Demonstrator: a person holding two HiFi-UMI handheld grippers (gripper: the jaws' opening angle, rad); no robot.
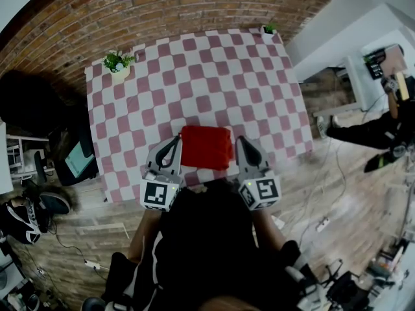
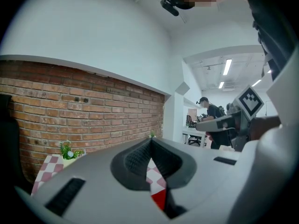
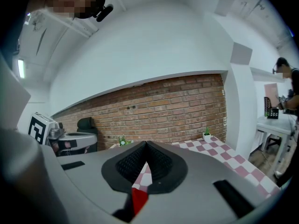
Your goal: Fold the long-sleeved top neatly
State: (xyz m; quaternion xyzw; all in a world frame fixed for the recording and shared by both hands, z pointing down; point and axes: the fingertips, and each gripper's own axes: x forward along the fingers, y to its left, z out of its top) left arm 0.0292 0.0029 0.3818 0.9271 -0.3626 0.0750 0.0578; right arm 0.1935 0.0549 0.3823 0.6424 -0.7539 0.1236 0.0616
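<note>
The red long-sleeved top (image 1: 206, 146) lies folded into a compact rectangle near the front edge of the checked table (image 1: 194, 76). My left gripper (image 1: 176, 138) hangs just left of it and my right gripper (image 1: 240, 139) just right of it, both above the table and apart from the cloth. Both are shut with nothing between the jaws. In the left gripper view the jaw tips (image 2: 150, 140) meet, with a sliver of red top (image 2: 160, 200) below. The right gripper view shows closed tips (image 3: 144, 144) and a red strip of the top (image 3: 138, 199).
A potted plant (image 1: 117, 64) stands at the table's far left corner and a smaller one (image 1: 268, 29) at the far right corner. A brick wall (image 1: 130, 11) runs behind. A black chair (image 1: 29, 102) sits left of the table; another person (image 1: 382, 131) is at the right.
</note>
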